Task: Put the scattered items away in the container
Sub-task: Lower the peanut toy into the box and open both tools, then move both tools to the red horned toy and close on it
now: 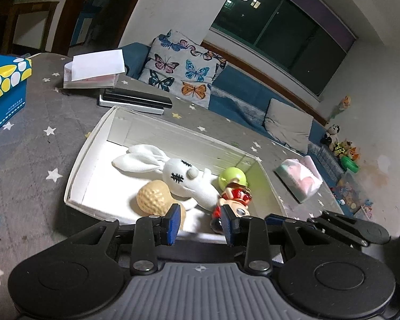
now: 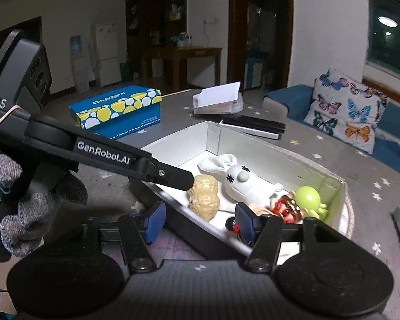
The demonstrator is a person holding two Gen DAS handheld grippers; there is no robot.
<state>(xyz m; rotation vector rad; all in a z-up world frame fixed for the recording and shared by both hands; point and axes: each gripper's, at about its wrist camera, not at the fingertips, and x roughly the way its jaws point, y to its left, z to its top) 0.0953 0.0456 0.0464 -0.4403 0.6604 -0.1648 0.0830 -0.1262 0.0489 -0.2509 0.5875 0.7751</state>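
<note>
A white open box (image 1: 89, 144) (image 2: 213, 133) lies on the grey star-patterned cloth. In it lie a white plush rabbit (image 1: 184, 176) (image 2: 240, 178), a tan peanut toy (image 1: 153, 197) (image 2: 204, 197), a red-dressed doll (image 1: 233, 202) (image 2: 285, 208) and a green round toy (image 1: 232, 177) (image 2: 308, 198). My left gripper (image 1: 200, 225) is open and empty over the box's near edge, just above the peanut and doll; it also shows in the right wrist view (image 2: 184, 180). My right gripper (image 2: 197, 221) is open and empty at the box's near wall.
A blue and yellow tissue box (image 1: 2, 85) (image 2: 117, 112), a clear packet with white paper (image 1: 93, 70) (image 2: 218, 101), black and white flat cases (image 1: 136, 100) (image 2: 253, 126) and a pastel wipes pack (image 1: 301, 178) lie around the box. A butterfly cushion (image 1: 181, 69) rests on the sofa behind.
</note>
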